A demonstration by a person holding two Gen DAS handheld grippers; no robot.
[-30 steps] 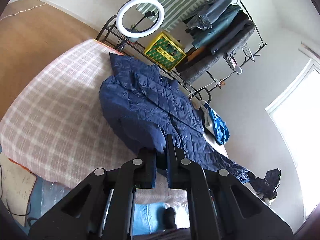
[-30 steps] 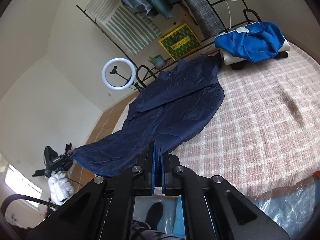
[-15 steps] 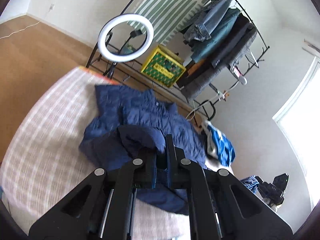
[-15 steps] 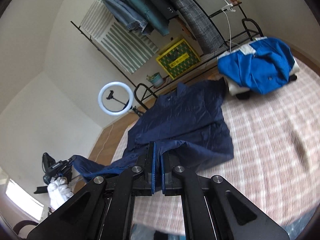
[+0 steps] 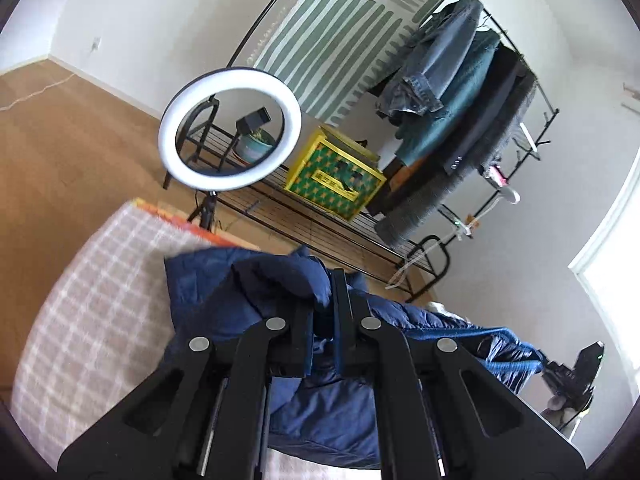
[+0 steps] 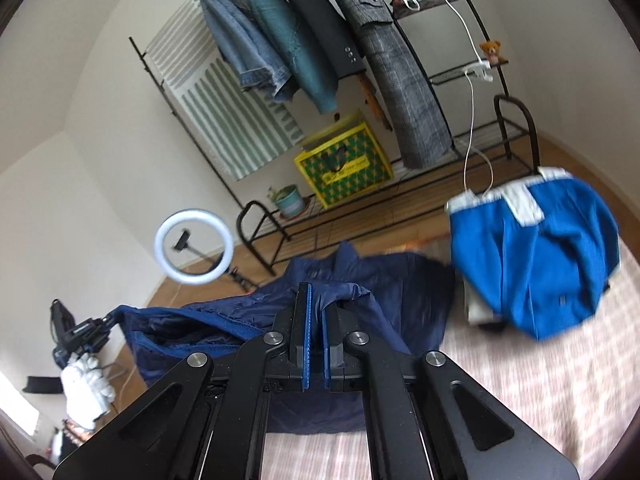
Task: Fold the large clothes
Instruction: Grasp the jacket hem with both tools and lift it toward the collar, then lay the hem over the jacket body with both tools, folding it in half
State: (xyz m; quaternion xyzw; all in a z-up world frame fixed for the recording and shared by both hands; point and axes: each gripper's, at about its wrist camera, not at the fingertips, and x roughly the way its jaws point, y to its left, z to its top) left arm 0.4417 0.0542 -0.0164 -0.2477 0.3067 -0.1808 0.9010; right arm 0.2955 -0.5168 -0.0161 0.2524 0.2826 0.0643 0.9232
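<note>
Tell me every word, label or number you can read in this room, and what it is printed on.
Yellow-and-green crate on the rack shelf: a yellow label band with dark lettering, too blurred to read in either view.
Striped hanging behind the rack: faint lettering along its edge, too small to read.
Bright blue garment: a small mark, unreadable.
Nothing else carries text.

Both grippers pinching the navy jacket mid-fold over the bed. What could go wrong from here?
1. Each gripper, left gripper and right gripper, holds only a thin edge of the navy jacket; the slick fabric might slip out.
2. The span between them sags, so the fold could land bunched or crooked.
3. The blue garment lies close beside it on the bed; the jacket could drop onto it.
</note>
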